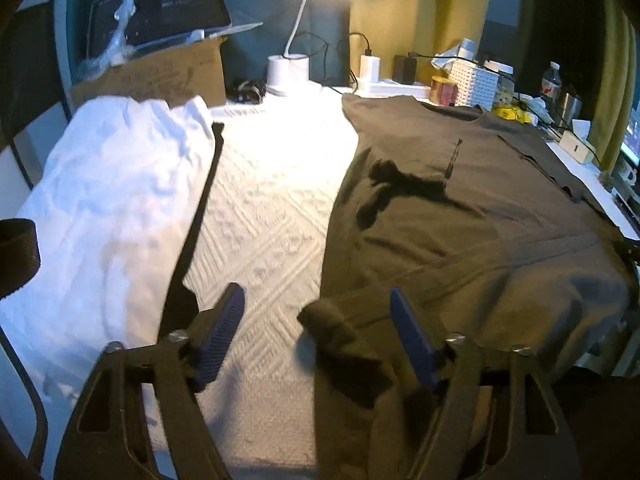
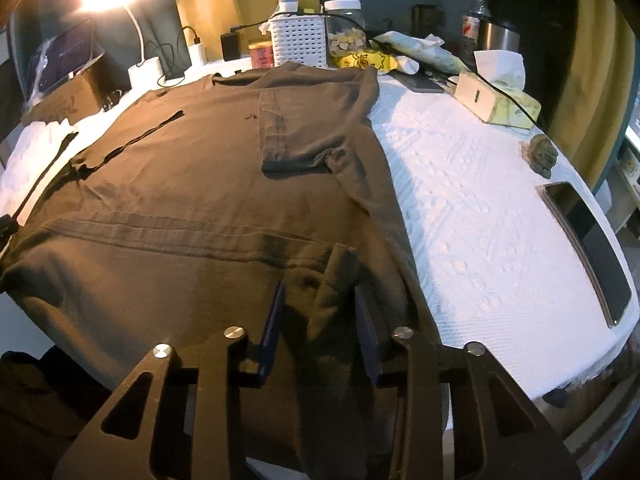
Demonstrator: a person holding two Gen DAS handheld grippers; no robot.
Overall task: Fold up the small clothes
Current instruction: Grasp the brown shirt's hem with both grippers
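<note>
Gripping brown T-shirt [image 2: 200, 184] hem

lit white desk lamp [image 1: 289, 65] at back edge | cardboard box [image 1: 168, 76] back left | white slotted basket [image 2: 299, 42] beside jar [image 2: 345, 28] | tissue box [image 2: 496, 102] right | dark phone [image 2: 588, 246] flat near right edge
</note>
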